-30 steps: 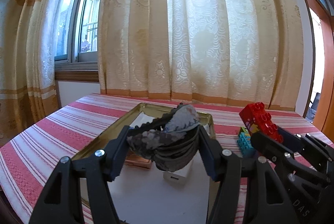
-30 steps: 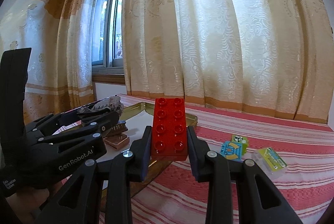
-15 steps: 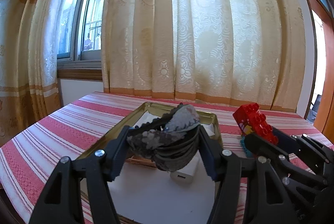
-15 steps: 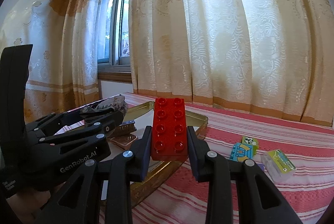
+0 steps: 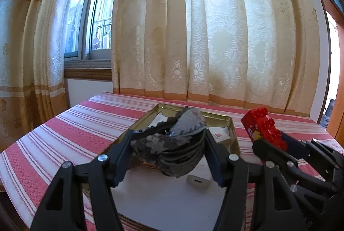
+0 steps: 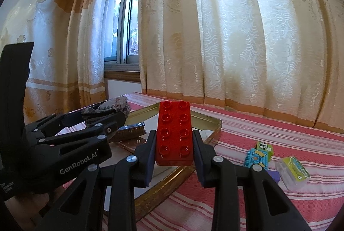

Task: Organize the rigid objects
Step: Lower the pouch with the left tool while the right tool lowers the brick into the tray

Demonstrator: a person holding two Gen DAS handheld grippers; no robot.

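Note:
My left gripper (image 5: 168,151) is shut on a grey, rough shell-like object (image 5: 172,145) and holds it above the gold tray (image 5: 233,134). It also shows in the right wrist view (image 6: 111,106). My right gripper (image 6: 174,151) is shut on a red studded brick (image 6: 174,134), held over the tray's near rim (image 6: 172,190). The brick shows in the left wrist view (image 5: 264,131) to the right of the tray.
Inside the tray lie a white charger (image 5: 197,181), a white box with a red mark (image 5: 219,135) and a brush (image 6: 129,130). On the striped tablecloth (image 5: 75,134) to the right lie blue and green blocks (image 6: 259,153) and a clear case (image 6: 292,171). Curtains hang behind.
Both grippers have risen and tilted up slightly while still holding their objects; the tray and table sit lower in both views.

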